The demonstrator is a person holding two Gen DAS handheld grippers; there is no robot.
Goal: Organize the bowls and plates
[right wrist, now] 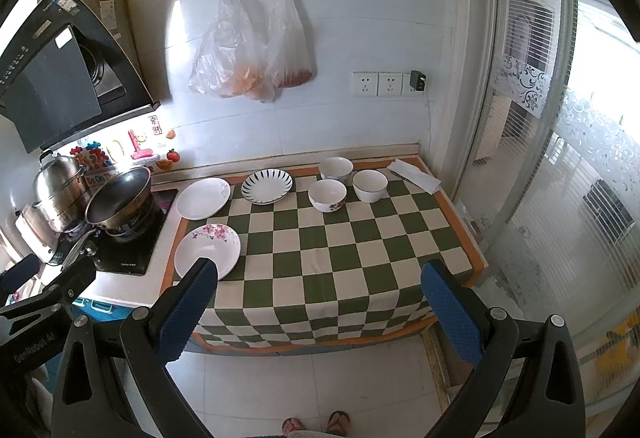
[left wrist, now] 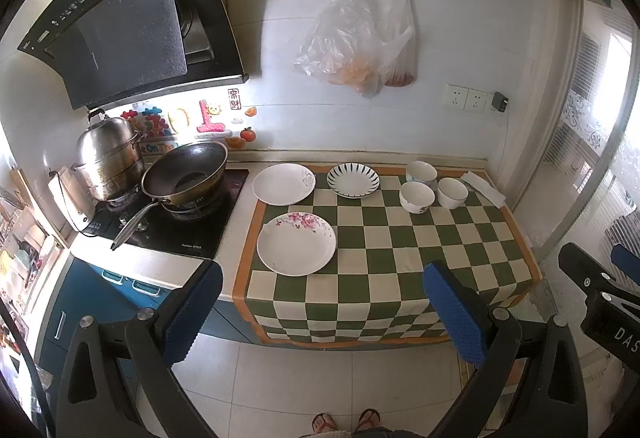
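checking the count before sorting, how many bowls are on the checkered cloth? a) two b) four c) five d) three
d: three white bowls sit apart in a cluster at the far right of the checkered cloth: the back bowl, the flower-printed bowl and the plain bowl; the other three dishes are plates.
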